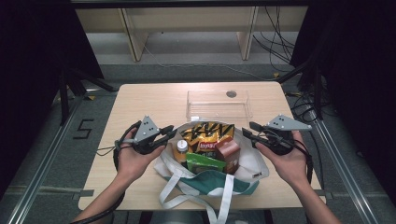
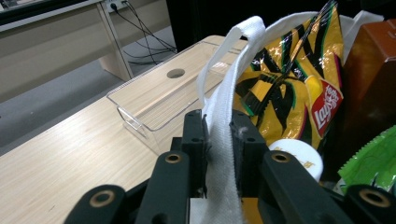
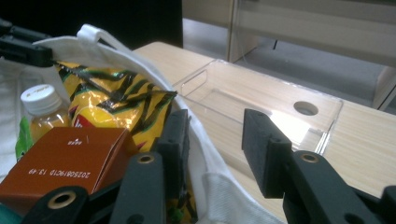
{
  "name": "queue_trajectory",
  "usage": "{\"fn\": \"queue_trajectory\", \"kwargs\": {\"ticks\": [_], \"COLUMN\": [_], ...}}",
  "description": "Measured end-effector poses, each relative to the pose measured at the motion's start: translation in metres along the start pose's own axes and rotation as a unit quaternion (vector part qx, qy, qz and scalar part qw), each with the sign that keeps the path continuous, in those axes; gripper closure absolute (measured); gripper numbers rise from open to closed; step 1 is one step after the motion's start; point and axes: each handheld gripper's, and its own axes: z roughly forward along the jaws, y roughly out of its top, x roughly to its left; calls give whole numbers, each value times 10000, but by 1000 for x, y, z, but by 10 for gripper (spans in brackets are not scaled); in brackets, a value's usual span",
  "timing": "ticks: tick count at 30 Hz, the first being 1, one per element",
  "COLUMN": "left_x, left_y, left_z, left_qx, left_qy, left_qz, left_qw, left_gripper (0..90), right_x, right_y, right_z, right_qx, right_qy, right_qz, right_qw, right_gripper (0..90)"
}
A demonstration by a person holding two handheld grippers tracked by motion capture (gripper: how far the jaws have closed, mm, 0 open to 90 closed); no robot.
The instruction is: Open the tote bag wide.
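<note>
A white tote bag point(image 1: 254, 164) with a green base lies open on the wooden table point(image 1: 140, 102). It holds a yellow chips bag point(image 1: 208, 132), a white-capped bottle point(image 1: 181, 148), a green packet point(image 1: 201, 163) and a brown carton point(image 1: 229, 154). At the bag's left rim, my left gripper point(image 2: 219, 126) is shut on the white handle strap point(image 2: 223, 88), which rises between its pads. At the right rim, my right gripper point(image 3: 217, 140) is open. Its left jaw is inside the bag beside the chips bag point(image 3: 116, 102), and the cloth rim point(image 3: 212, 177) runs between the jaws, untouched by the right one.
A clear plastic tray point(image 1: 219, 105) sits empty on the table just behind the bag, near my right gripper's far jaw. A second strap loops off the table's front edge point(image 1: 219, 196). Desk legs and cables stand on the floor beyond the table.
</note>
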Motion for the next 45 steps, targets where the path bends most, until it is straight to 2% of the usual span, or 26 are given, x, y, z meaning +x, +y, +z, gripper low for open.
{"fn": "queue_trajectory", "kwargs": {"ticks": [3,4,5,6,8,9,11,12,13,16,18,19,20,24,26,28,29,30,31,34,36,37,38,45], "left_x": [1,1,2,2,3,4,6,7,8,11,11,13,13,16,18,20,20,21,22,23,24,24,23,26], "left_y": [0,-1,-1,-1,-2,-2,-2,-3,-3,-5,-6,-7,-7,-11,-13,-14,-15,-16,-16,-19,-23,-26,-28,-36], "left_z": [1,2,3,4,6,7,9,9,10,12,13,15,15,16,17,19,20,22,23,27,33,36,37,45], "left_qx": [46,33,61,91,143,156,140,142,145,155,140,134,159,147,127,126,141,162,188,246,377,382,475,592], "left_qy": [60,59,67,67,65,78,78,95,93,108,112,106,136,173,179,187,208,224,225,204,192,184,183,180], "left_qz": [-11,-34,-39,-48,-56,-39,-104,-105,-111,-164,-182,-201,-195,-251,-267,-319,-324,-311,-267,-282,-252,-283,-407,-450], "left_qw": [10000,10000,10000,9999,9999,9998,9998,9998,9998,9997,9997,9997,9996,9994,9994,9992,9992,9991,9992,9991,9988,9987,9979,9971], "left_gripper": [802,810,817,825,840,845,860,863,865,868,869,870,870,870,870,870,870,870,870,869,869,869,869,870], "right_x": [1,1,3,2,-1,-2,0,-2,-2,-6,-6,-6,-6,-7,-5,-5,-4,-6,-5,-7,-9,-10,-10,-13], "right_y": [1,0,-1,-1,-2,-3,-5,-5,-5,-5,-5,-4,-3,0,2,3,4,4,3,1,-3,-4,-5,-13], "right_z": [2,4,3,4,8,10,13,15,15,19,20,23,22,26,27,31,32,34,35,39,43,44,44,51], "right_qx": [198,111,235,370,464,497,588,564,645,625,596,571,654,491,538,411,484,474,495,567,628,636,633,826], "right_qy": [80,6,32,21,13,60,-20,-35,21,127,88,147,143,166,139,88,101,91,79,106,86,72,39,63], "right_qz": [-158,-207,-101,-141,-225,-206,-145,-218,-145,-78,-98,1,15,-55,-10,-59,-1,-141,-41,-87,-90,-85,-38,-31], "right_qw": [9996,9997,9997,9992,9987,9985,9982,9982,9978,9979,9981,9983,9978,9986,9985,9991,9988,9987,9987,9983,9979,9979,9980,9966], "right_gripper": [619,625,640,659,691,708,756,771,786,819,827,841,843,846,847,847,847,847,846,846,845,845,845,843]}}
